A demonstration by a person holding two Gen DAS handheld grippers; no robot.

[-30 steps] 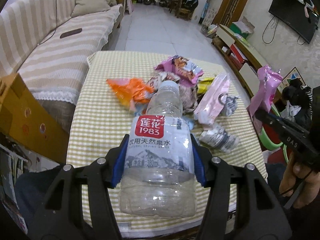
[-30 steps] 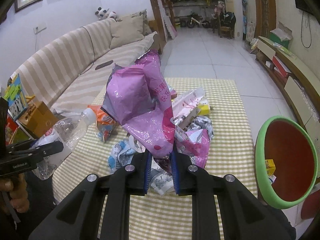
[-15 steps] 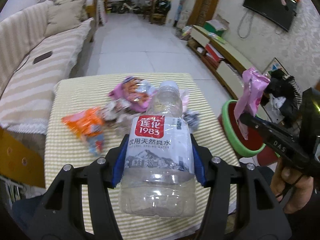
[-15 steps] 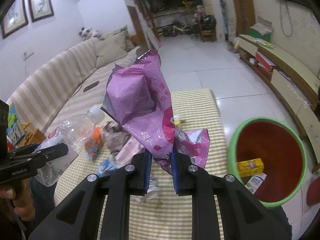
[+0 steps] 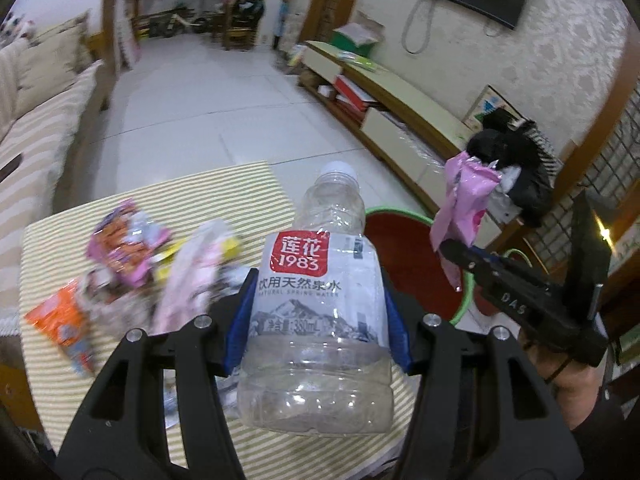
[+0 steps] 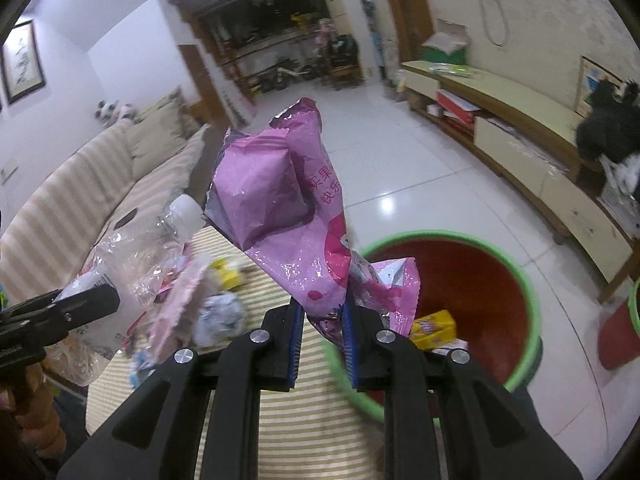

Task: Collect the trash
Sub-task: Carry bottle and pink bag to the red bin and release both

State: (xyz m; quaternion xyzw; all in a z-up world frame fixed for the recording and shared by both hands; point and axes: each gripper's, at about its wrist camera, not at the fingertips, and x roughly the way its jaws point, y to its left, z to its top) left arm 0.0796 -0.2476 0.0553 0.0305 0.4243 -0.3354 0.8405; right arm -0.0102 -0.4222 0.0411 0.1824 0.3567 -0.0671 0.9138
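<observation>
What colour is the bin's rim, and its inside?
The bin has a green rim and a dark red inside, clearest in the right wrist view.

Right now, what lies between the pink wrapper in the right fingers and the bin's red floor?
Only air in the right wrist view: the pink wrapper hangs over the bin, whose floor holds a yellow carton.

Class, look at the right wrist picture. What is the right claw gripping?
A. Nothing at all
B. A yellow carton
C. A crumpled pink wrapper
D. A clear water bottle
C: the right claw is shut on the pink wrapper, which sticks up above the bin; the water bottle is in the left claw.
</observation>
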